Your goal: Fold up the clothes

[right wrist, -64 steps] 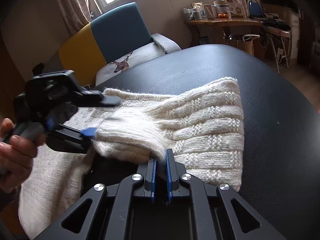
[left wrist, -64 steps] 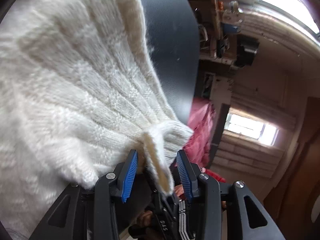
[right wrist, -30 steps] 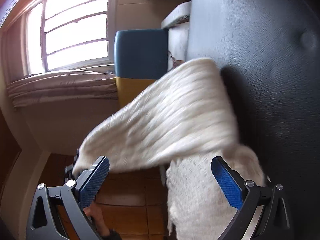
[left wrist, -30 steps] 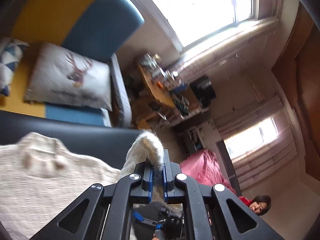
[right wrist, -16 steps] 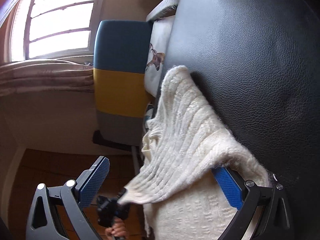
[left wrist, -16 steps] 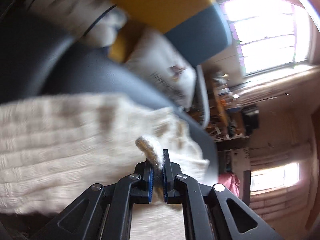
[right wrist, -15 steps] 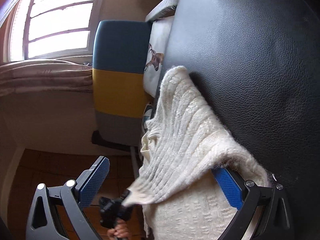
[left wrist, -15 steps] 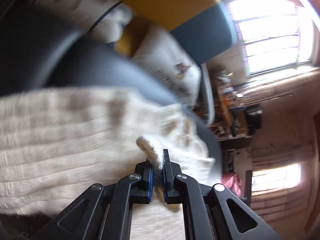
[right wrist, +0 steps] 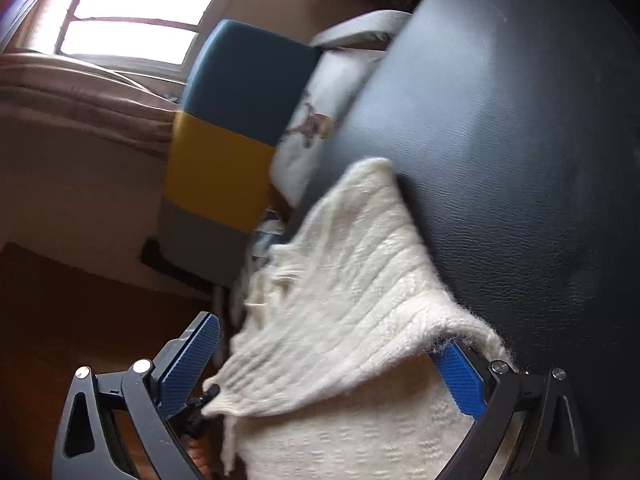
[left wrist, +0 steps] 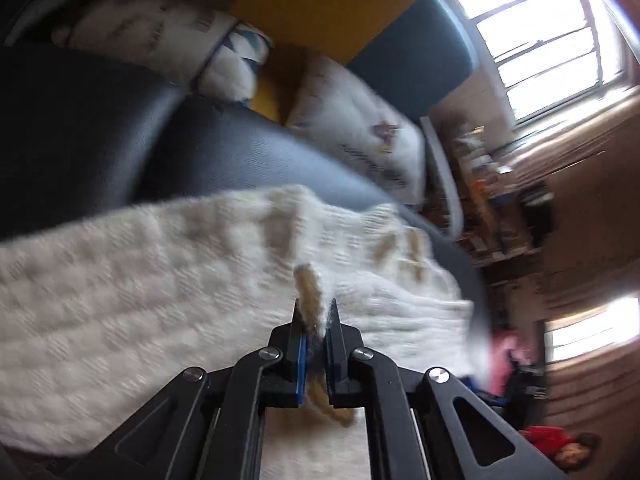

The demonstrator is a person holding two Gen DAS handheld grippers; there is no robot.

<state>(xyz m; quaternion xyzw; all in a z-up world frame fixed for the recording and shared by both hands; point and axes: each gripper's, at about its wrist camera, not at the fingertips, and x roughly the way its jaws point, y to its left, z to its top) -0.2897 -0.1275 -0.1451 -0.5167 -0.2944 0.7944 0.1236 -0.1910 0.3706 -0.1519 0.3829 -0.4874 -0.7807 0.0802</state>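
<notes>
Sweater (right wrist: 344,304), cream knit, lies partly on the black table (right wrist: 520,140) with one flap raised over its lower layer. Left gripper (left wrist: 314,320): jaws pressed together, pinching a knit edge. Right gripper (right wrist: 324,364): jaws spread wide, holding nothing, one finger (right wrist: 456,372) under the raised flap. Judgement: fold in progress. Recommend carrying the pinched edge low and level across, aligning edges before release, right gripper steadying the lower layer against dragging.
</notes>
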